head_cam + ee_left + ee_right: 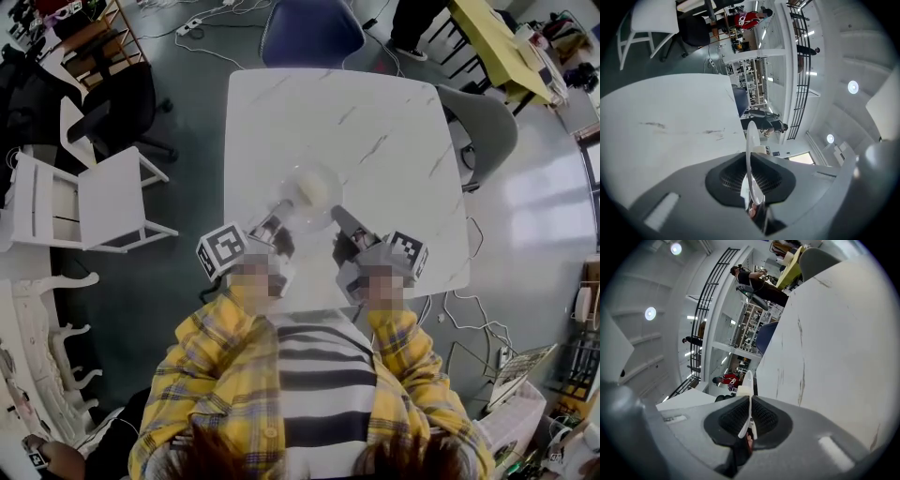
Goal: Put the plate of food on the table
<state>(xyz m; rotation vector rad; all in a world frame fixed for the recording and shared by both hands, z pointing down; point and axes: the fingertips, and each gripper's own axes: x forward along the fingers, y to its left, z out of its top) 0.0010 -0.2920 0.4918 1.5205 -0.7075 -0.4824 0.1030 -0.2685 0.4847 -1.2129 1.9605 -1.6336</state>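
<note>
Plate (pixel 307 195), over table (pixel 375 122): we pinch its rim with left gripper (pixel 274 223) and right gripper (pixel 343 221); uneven lowering could tip food (pixel 312 190) off.

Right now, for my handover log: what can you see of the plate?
The plate is round, clear like glass, carrying a pale food piece. It is over the white marbled table, near the person's edge. The left hand-held gripper and right hand-held gripper clamp opposite sides of its rim.
</note>
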